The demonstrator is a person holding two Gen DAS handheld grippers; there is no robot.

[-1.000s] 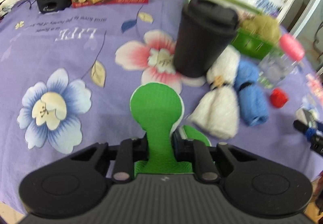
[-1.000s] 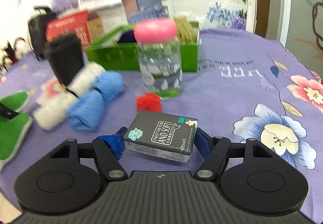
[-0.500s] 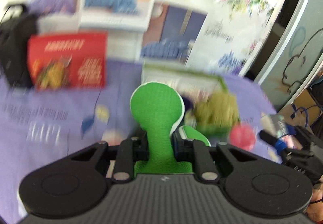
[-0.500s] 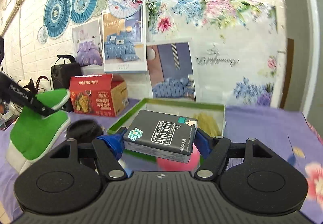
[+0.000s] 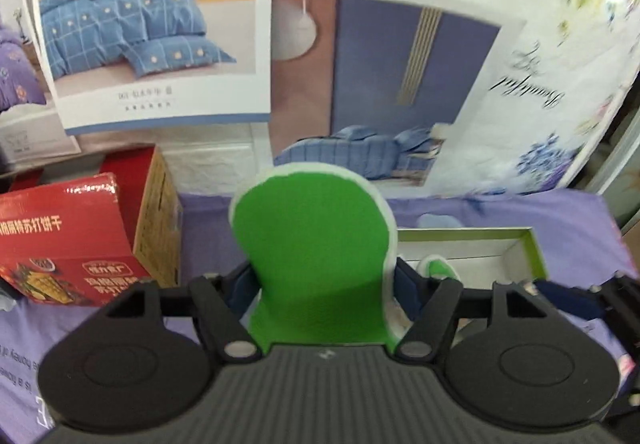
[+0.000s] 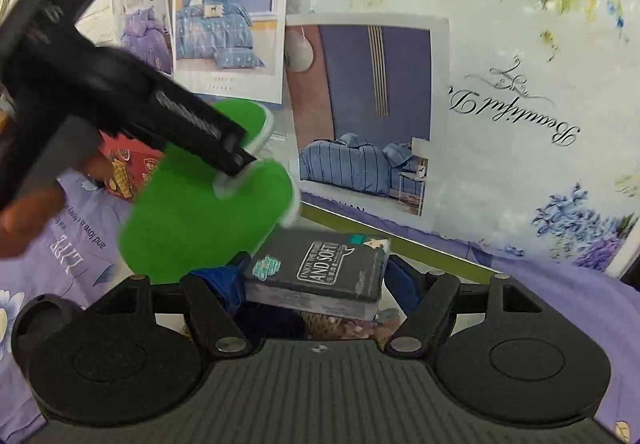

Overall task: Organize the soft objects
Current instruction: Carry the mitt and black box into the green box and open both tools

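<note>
A pair of green slippers with white edges [image 5: 316, 244] stands between the fingers of my left gripper [image 5: 320, 276]. Its jaws are opening, and the sole lies flat between the pads, no longer pinched. The right wrist view shows the left gripper [image 6: 236, 160] and the slippers [image 6: 200, 220] hanging at the left, above the green box [image 6: 440, 256]. My right gripper [image 6: 316, 276] has a black tissue pack [image 6: 320, 272] between its blue pads. Its jaws are easing open, and the pack still sits level against them. Both hover over the white-lined green box [image 5: 536, 244].
A red cracker box [image 5: 68, 244] stands left of the green box on the purple floral tablecloth [image 5: 568, 220]. Bedding posters [image 5: 152, 24] cover the wall right behind. A dark blue thing and a tan one [image 6: 332, 320] lie in the box under the pack. A hand [image 6: 36, 204] holds the left gripper.
Both grippers rose from the table and swung toward the green box by the wall. The left jaws went from a tight pinch to wide apart, and the sole spread flat.
</note>
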